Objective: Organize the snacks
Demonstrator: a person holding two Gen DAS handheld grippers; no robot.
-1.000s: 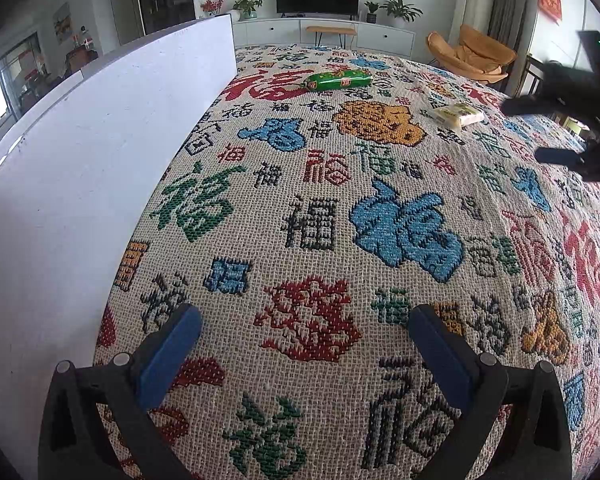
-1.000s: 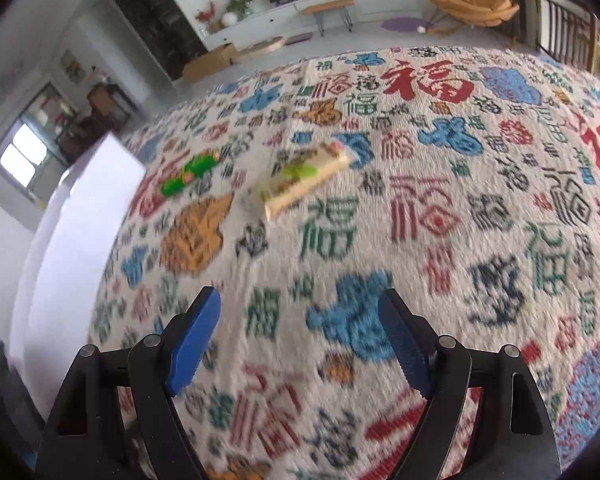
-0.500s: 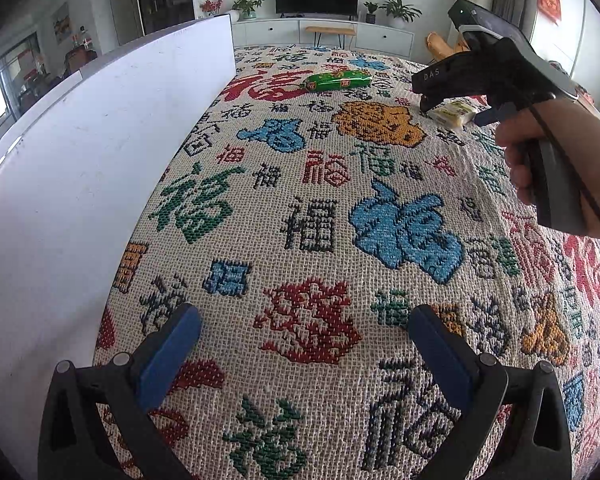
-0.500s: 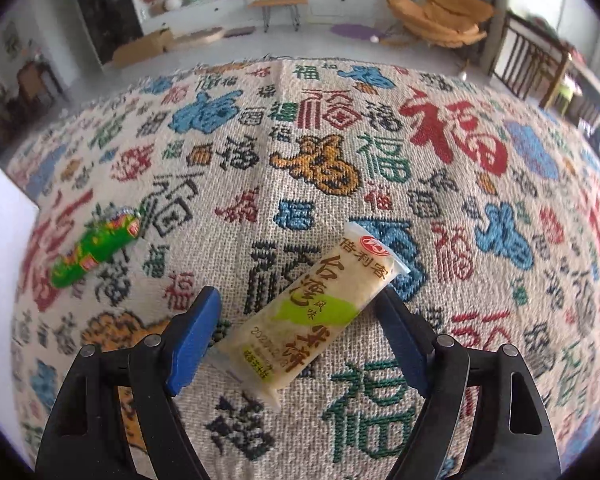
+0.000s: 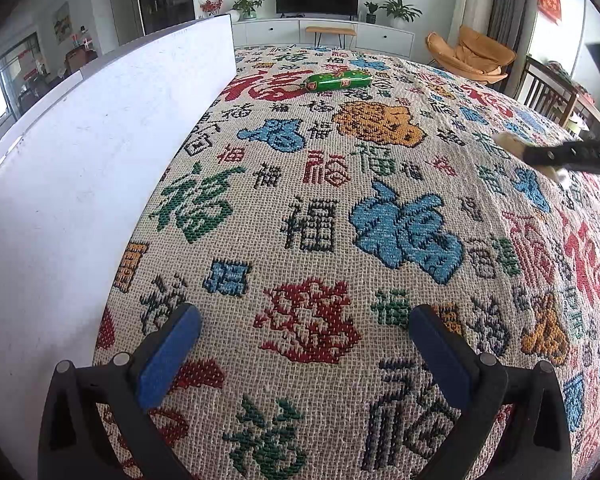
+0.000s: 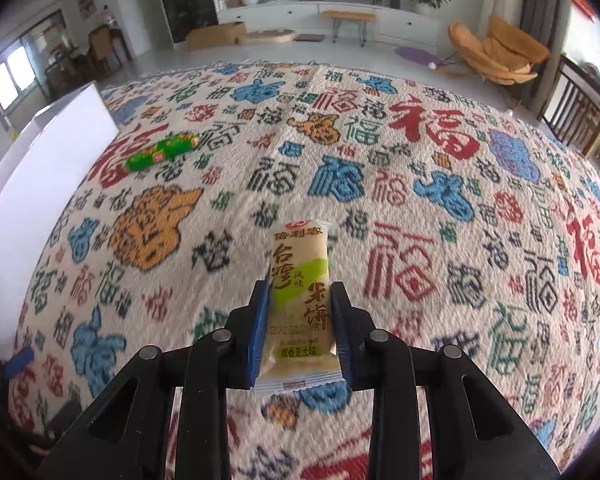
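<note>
Right gripper: jaws closing, blue pads pressed on both long sides of the rice cracker; lower centre of right wrist view.
Rice cracker: cream-and-green packet, lengthwise between the jaws, top end projecting beyond them, over the cloth.
Left gripper: jaws wide, nothing between them; bottom of left wrist view, above the cloth.
Sausage: green pack lying on the cloth, upper centre of left view, near the white board.
</note>
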